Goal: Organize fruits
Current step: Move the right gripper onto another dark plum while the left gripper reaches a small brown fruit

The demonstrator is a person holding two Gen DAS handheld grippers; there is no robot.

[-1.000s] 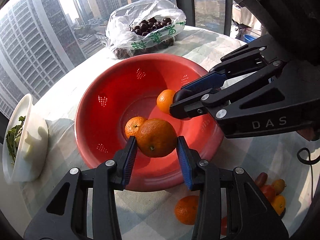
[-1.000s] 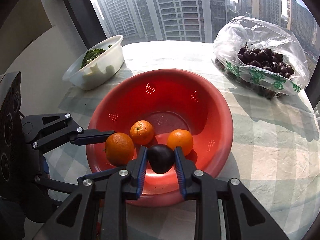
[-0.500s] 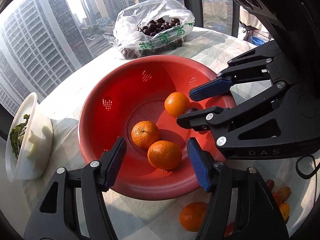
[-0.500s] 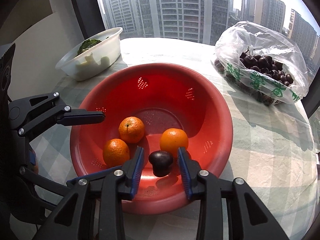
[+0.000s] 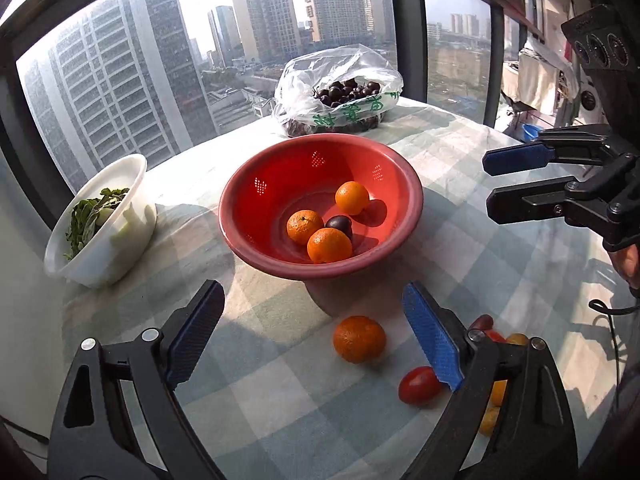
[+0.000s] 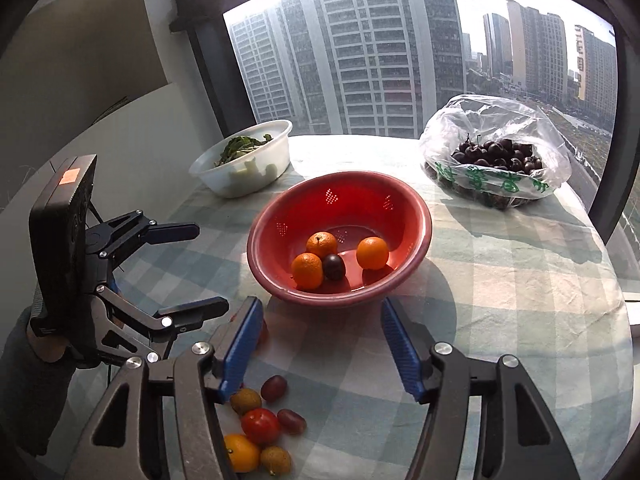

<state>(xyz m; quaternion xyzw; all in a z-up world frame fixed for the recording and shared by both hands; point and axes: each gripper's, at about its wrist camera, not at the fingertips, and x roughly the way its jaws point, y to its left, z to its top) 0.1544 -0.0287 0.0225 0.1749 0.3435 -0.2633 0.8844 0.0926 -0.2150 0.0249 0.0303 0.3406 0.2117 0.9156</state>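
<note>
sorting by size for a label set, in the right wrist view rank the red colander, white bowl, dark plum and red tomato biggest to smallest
1. red colander
2. white bowl
3. and 4. red tomato and dark plum: unsure. The tomato looks bigger, but lies much nearer the camera.

Red colander [image 5: 248, 216], pale perforation patches on inner wall, centre frame. Three orange tangerines [image 5: 329, 245] and one dark purple plum [image 5: 340, 225] inside. Tablecloth [image 5: 460, 280]: pale green and white check. White bowl [image 5: 120, 248], green leaves, left. Clear bag [image 5: 340, 80], green print, dark cherries, upper centre. Blue pads [image 5: 432, 340] on black gripper frames. Lower right: red tomato [image 5: 418, 385].
</note>
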